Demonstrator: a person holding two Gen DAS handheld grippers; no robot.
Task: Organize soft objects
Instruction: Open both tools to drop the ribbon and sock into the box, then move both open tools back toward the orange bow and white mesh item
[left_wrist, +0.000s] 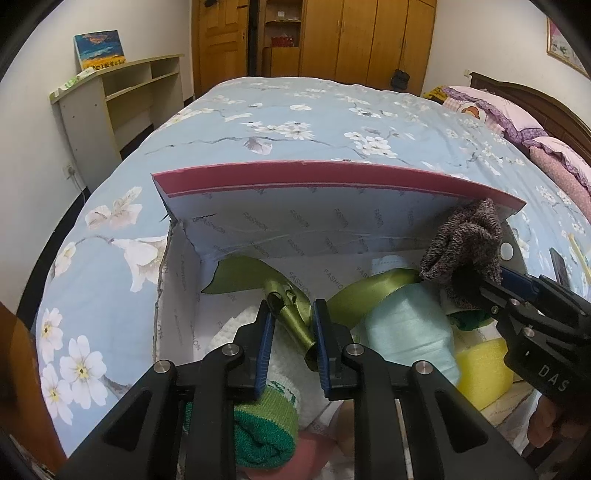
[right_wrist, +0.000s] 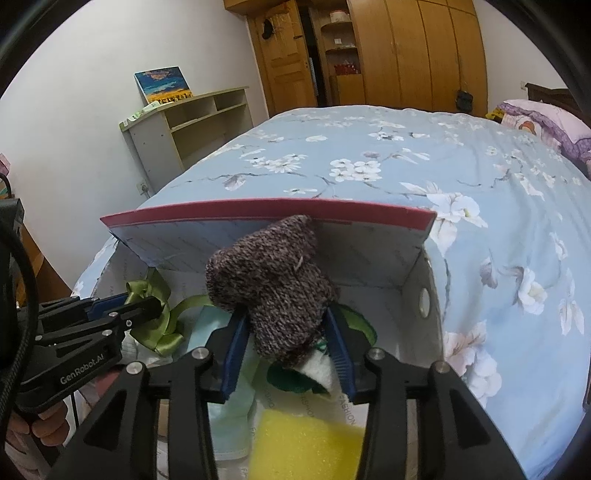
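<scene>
My right gripper (right_wrist: 286, 334) pinches the limp knitted sock (right_wrist: 273, 280) mid-bunch, light and squashy; my left gripper (left_wrist: 293, 325) clasps slippery green ribbon (left_wrist: 295, 314) at its knot

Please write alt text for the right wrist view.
The right tool grips a brown knitted sock above an open box on a floral bed. The left tool pinches a green ribbon; a yellow sponge lies below.
</scene>
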